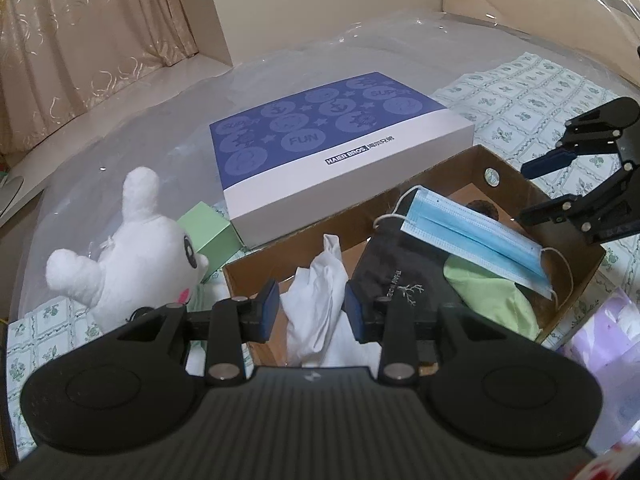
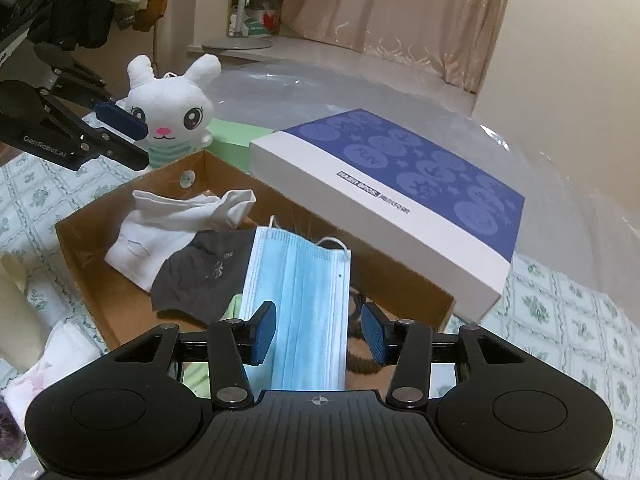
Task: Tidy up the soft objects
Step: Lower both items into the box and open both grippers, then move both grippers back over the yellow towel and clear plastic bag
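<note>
Pleated blue mask (image 2: 304, 292) lies flat across cardboard box (image 2: 80, 248).

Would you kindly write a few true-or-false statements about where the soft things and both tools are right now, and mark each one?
1. The blue face mask lies in the cardboard box. True.
2. The white toy rabbit is inside the box. False: it stands outside, beside it.
3. The right tool is clamped on the mask. False: its jaws are open, with the mask lying between them.
4. The left tool is open over the white cloth. True.
5. A dark cloth lies in the box next to the white cloth. True.
</note>
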`<state>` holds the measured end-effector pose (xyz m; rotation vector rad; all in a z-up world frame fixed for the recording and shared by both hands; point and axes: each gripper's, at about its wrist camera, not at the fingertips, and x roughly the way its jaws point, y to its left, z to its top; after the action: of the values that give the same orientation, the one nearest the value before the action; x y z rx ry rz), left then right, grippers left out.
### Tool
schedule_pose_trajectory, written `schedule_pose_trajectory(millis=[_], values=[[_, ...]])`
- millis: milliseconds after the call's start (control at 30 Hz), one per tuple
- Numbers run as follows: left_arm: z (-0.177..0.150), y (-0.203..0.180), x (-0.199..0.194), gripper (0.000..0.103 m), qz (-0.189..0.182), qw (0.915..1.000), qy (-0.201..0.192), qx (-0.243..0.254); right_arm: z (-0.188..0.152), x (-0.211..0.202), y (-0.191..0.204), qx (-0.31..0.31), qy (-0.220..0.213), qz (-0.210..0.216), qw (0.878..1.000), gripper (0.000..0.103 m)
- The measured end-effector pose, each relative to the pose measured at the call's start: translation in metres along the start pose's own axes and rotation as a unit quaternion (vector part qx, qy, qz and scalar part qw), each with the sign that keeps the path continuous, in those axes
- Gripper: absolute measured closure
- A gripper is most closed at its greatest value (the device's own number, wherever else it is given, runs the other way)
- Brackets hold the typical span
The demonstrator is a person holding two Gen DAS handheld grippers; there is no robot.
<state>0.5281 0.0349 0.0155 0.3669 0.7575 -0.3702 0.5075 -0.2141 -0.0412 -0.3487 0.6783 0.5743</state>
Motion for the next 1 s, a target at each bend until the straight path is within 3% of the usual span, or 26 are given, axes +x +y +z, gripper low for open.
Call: schedule_pose_trajectory(millis=[300, 533, 767, 1000], values=[[0.002, 0.001, -0.035, 0.070, 0.005, 0.9998, -0.017, -0.010, -0.007, -0.037, 0.008, 0.010, -0.003, 0.010, 1.000, 0.056], [-0.013, 0.010, -0.089, 0.070, 0.009, 0.9985, -0.040, -0.037, -0.018, -0.082, 0.019, 0.025, -0.032, 0.013, 0.999, 0.056], [-0.049, 0.031, -0.157, 0.070, 0.021, 0.9944, -0.062, -0.083, -0.032, -0.129, 0.046, 0.030, -0.054, 0.033, 0.998, 0.056], [-0.102, 0.034, -0.222, 0.068, 0.061, 0.9905, -0.076, -0.097, -0.051, -0.166, 0.074, 0.040, -0.060, 0.045, 0.996, 0.056]])
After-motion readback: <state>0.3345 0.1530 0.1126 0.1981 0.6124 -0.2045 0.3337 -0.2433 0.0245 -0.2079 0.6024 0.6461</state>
